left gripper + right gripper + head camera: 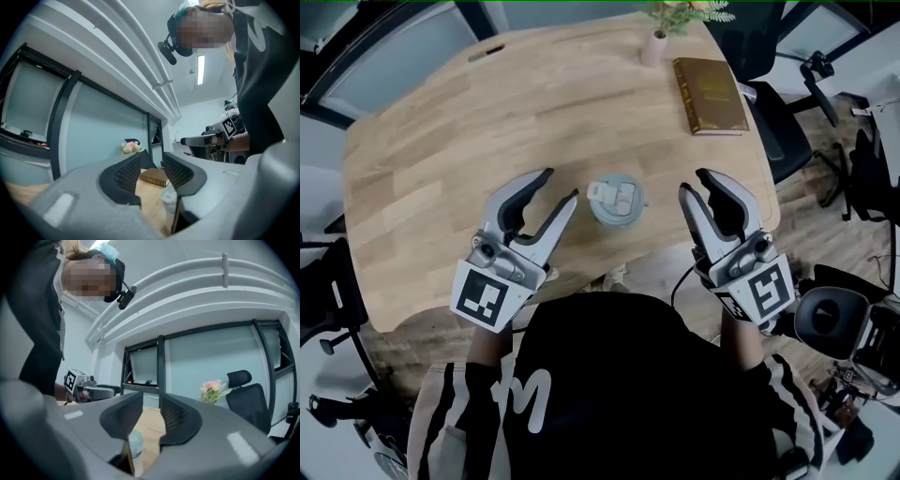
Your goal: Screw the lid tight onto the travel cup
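The travel cup (616, 202), pale blue with its lid resting on top, stands on the wooden table (441, 141) near the front edge. My left gripper (561, 185) hovers just left of it, jaws apart with nothing between them. My right gripper (694, 181) hovers to the cup's right, its jaws a little apart and empty. In the left gripper view the cup (168, 201) shows low between the gripper's (152, 155) fingers, some way off. The right gripper view shows the cup (135, 441) low and left of its own gripper (151, 397). Neither gripper touches the cup.
A brown book (710, 96) lies at the table's far right, with a small pink vase of flowers (654, 47) behind it. A black office chair (778, 122) stands past the right edge. The table's front edge curves in just below the cup.
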Demonstrator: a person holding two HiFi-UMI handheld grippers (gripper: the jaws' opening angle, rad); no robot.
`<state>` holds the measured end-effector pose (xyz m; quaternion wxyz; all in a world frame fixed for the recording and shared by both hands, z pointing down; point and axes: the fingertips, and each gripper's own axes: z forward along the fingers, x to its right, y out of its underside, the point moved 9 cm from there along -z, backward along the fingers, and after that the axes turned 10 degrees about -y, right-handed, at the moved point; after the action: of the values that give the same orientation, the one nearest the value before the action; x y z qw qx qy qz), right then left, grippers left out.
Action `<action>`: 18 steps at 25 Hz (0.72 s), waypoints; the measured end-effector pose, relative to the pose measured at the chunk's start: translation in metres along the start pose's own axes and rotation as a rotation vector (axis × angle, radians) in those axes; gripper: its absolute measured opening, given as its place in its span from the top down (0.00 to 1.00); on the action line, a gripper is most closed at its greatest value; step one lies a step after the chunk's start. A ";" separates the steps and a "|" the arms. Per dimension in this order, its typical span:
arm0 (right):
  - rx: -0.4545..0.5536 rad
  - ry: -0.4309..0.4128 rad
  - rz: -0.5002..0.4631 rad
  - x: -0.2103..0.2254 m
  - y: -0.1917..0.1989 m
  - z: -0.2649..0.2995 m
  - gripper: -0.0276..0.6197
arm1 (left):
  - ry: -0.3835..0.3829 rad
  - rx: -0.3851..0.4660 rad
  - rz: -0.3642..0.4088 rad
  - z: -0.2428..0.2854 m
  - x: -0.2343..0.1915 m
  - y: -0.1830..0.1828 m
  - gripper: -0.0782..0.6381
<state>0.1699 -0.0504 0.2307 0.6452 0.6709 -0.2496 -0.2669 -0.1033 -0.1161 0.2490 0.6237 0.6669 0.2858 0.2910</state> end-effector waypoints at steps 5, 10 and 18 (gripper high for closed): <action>-0.038 -0.075 0.007 -0.008 0.011 0.010 0.65 | 0.076 -0.007 0.004 -0.004 -0.005 0.015 0.55; -0.030 -0.131 0.049 -0.013 0.023 0.018 0.49 | 0.152 -0.018 -0.012 -0.011 -0.004 0.037 0.41; -0.110 -0.192 0.065 -0.020 0.047 0.031 0.41 | 0.256 -0.076 0.007 -0.007 0.009 0.068 0.29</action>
<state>0.1343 -0.0611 0.2775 0.6625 0.5974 -0.3168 -0.3223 -0.1008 -0.1085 0.3177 0.6060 0.6012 0.3492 0.3865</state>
